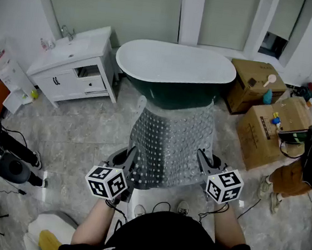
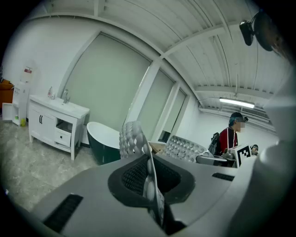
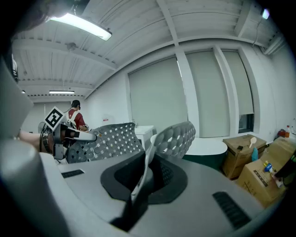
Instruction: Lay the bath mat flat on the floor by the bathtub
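Note:
A grey bath mat point(image 1: 170, 146) with rows of holes hangs stretched between my two grippers, in the air in front of the dark green bathtub point(image 1: 176, 68). My left gripper point(image 1: 131, 163) is shut on the mat's near left corner, my right gripper point(image 1: 201, 163) on its near right corner. In the left gripper view the mat's edge point(image 2: 150, 183) is pinched between the jaws and the mat point(image 2: 132, 139) curls up beyond them. In the right gripper view the mat's edge point(image 3: 141, 178) is clamped the same way, with the mat point(image 3: 173, 136) folding upward.
A white vanity with a sink point(image 1: 73, 64) stands left of the tub. Cardboard boxes point(image 1: 268, 126) sit to its right. Cables and equipment point(image 1: 4, 157) lie at the left. A person in red point(image 2: 233, 136) stands farther off. Grey tiled floor point(image 1: 87, 136) spreads between me and the tub.

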`<act>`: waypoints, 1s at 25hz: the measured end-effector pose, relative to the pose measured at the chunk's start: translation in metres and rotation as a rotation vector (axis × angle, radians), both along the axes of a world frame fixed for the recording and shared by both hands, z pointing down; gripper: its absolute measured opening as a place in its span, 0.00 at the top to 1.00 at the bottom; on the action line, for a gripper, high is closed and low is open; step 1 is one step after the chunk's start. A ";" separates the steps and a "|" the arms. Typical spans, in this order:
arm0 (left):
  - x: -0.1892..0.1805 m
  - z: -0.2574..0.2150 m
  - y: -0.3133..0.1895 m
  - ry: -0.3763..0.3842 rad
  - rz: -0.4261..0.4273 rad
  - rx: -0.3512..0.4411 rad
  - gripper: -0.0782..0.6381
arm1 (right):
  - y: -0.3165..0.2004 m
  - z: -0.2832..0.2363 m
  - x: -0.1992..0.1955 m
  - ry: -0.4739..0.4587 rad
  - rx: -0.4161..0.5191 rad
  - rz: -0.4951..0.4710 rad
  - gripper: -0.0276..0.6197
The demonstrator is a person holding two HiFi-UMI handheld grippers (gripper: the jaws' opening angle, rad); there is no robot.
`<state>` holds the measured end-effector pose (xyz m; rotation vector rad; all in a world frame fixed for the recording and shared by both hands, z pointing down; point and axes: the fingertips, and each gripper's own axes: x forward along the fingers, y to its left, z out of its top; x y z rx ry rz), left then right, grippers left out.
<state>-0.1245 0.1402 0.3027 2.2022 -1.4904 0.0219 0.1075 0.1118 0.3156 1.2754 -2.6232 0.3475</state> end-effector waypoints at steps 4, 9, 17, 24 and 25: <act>-0.014 -0.002 -0.001 0.005 -0.002 -0.002 0.85 | -0.001 -0.004 -0.014 -0.001 -0.001 0.001 0.91; -0.018 -0.007 -0.002 0.011 -0.002 0.004 0.85 | 0.000 -0.010 -0.023 0.014 0.017 -0.025 0.91; -0.020 -0.007 -0.002 0.018 -0.005 0.002 0.85 | 0.000 -0.009 -0.025 0.010 0.008 -0.023 0.91; -0.014 -0.006 -0.002 0.015 -0.002 -0.002 0.85 | -0.003 -0.008 -0.020 0.004 0.007 -0.023 0.91; -0.014 -0.007 -0.002 0.014 0.000 -0.002 0.85 | -0.003 -0.008 -0.020 0.002 0.007 -0.023 0.91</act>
